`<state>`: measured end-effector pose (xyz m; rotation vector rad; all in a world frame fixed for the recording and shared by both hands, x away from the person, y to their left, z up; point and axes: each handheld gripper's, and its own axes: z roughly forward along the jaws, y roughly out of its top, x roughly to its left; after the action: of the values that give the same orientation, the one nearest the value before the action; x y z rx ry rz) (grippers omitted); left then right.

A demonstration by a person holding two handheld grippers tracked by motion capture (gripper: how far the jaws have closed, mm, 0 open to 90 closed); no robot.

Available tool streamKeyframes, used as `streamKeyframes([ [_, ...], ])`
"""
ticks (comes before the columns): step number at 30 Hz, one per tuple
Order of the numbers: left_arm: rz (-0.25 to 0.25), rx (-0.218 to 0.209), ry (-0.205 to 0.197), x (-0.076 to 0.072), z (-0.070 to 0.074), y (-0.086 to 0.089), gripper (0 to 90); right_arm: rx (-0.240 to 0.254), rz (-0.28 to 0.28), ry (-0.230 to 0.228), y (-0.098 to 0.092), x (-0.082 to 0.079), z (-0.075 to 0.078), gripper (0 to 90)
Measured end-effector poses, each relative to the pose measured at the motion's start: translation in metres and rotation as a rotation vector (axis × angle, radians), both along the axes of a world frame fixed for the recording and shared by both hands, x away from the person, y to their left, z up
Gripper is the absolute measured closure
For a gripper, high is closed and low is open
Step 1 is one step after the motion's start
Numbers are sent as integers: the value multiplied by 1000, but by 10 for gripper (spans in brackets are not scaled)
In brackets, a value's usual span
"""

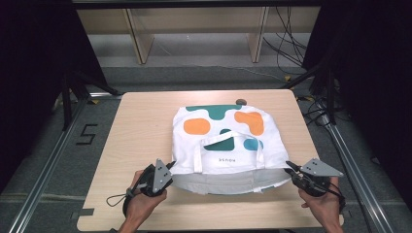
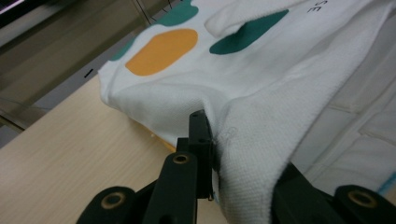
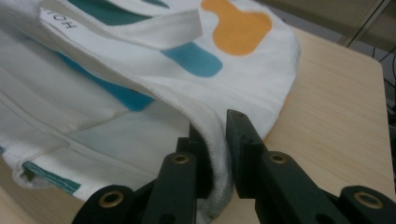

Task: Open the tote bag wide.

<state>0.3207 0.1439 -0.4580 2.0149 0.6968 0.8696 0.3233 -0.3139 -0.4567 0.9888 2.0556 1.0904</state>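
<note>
A white cloth tote bag (image 1: 223,141) printed with orange, green and blue blobs lies flat on the wooden table (image 1: 141,126), its mouth toward me and a handle folded over the front. My left gripper (image 1: 171,166) is shut on the upper layer's near left corner. In the left gripper view the white fabric (image 2: 261,79) drapes over the jaws of the left gripper (image 2: 233,154). My right gripper (image 1: 289,166) pinches the near right corner. In the right gripper view the bag's hem (image 3: 140,60) runs between the jaws of the right gripper (image 3: 217,140). The upper layer is lifted slightly off the lower one.
A small brown object (image 1: 240,101) sits at the table's far edge behind the bag. Wooden shelf legs (image 1: 138,39) stand beyond the table, and cables (image 1: 291,43) hang at the back right. Metal rails (image 1: 48,165) run along both sides of the table.
</note>
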Motion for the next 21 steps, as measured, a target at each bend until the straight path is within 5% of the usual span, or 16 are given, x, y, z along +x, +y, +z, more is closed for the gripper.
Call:
streamKeyframes([
  [4,-4,-16,-72,1,18,4,838,18,22,-87,5,-3,21,834],
  [15,5,-55,-187,4,60,8,845,68,48,-186,9,-3,58,850],
  [21,17,-117,-237,6,84,14,854,89,76,-243,13,-3,90,860],
])
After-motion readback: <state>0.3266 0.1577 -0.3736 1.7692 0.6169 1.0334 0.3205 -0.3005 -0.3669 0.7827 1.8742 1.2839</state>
